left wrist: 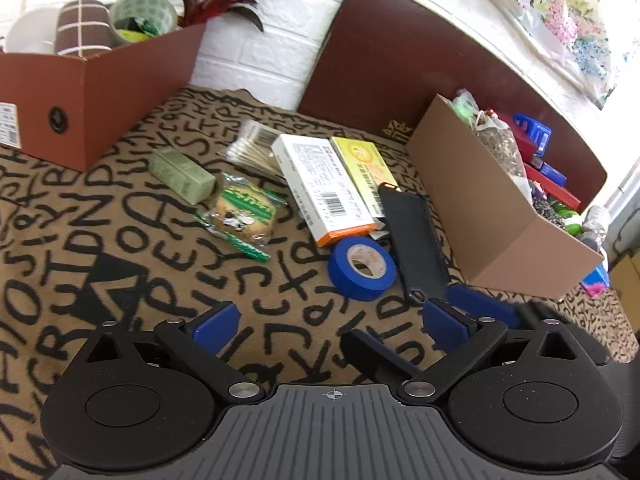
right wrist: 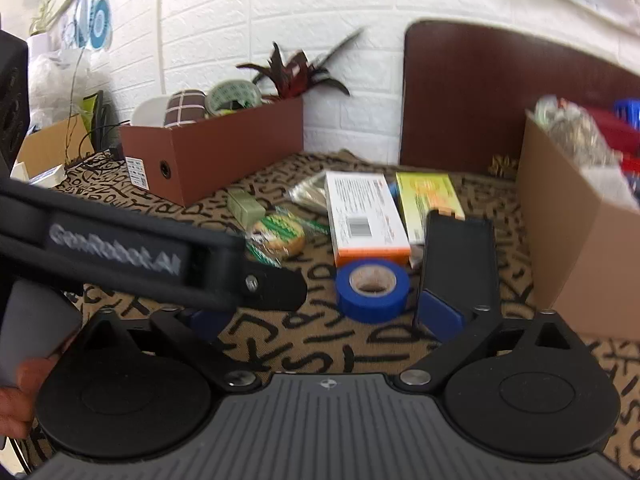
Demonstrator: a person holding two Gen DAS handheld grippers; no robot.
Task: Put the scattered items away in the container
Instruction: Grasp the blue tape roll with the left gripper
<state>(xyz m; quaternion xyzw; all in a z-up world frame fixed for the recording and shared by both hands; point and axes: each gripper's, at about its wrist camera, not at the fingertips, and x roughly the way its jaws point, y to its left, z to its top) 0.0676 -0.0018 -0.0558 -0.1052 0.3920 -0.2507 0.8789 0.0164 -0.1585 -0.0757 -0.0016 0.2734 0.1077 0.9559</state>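
Note:
Scattered on the lettered cloth lie a blue tape roll (left wrist: 361,268) (right wrist: 372,289), a black phone case (left wrist: 416,240) (right wrist: 458,256), a white-orange box (left wrist: 324,188) (right wrist: 366,216), a yellow box (left wrist: 364,168) (right wrist: 430,200), a wrapped biscuit (left wrist: 242,210) (right wrist: 280,234), a green box (left wrist: 182,176) (right wrist: 245,208) and cotton swabs (left wrist: 252,146). My left gripper (left wrist: 330,320) is open and empty, just short of the tape roll. My right gripper (right wrist: 324,314) is open, its right finger beside the phone case's near end. The left gripper's body (right wrist: 140,256) crosses the right wrist view.
A reddish-brown box (left wrist: 92,92) (right wrist: 224,148) at the back left holds a cup, a tape roll and feathers. A tan cardboard box (left wrist: 480,200) (right wrist: 576,232) at the right holds several items. A dark brown board (left wrist: 400,60) leans on the white brick wall.

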